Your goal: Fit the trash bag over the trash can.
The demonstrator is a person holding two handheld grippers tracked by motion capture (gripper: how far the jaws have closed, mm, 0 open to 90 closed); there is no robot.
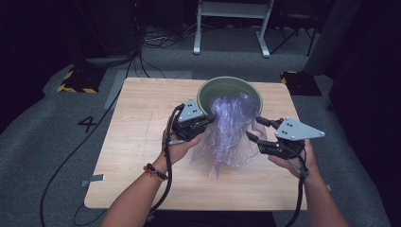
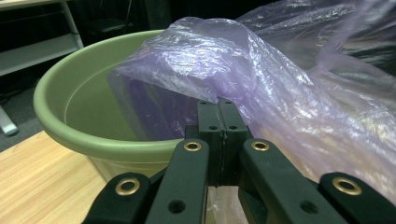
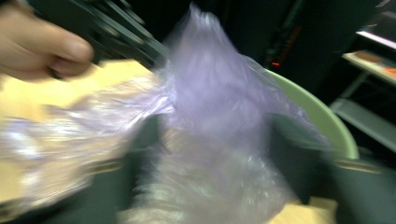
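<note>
A thin purple plastic bag (image 1: 229, 132) drapes from the rim of a green bucket (image 1: 230, 86) down onto the wooden table (image 1: 137, 142). My left gripper (image 1: 207, 119) is shut on the bag's left edge beside the bucket; in the left gripper view its jaws (image 2: 221, 109) press together on the film of the bag (image 2: 261, 79), with the bucket (image 2: 74, 116) behind. My right gripper (image 1: 254, 130) is open at the bag's right side, jaws spread and pointing left. The right gripper view is blurred, with the bag (image 3: 205, 116) between the spread jaws and the bucket (image 3: 322, 121) beyond.
The table's near part (image 1: 189, 189) is bare wood. Cables (image 1: 61, 161) trail over the grey floor at left. A white stand (image 1: 231, 23) is behind the table, and yellow-black striped blocks (image 1: 75, 80) lie at the back left.
</note>
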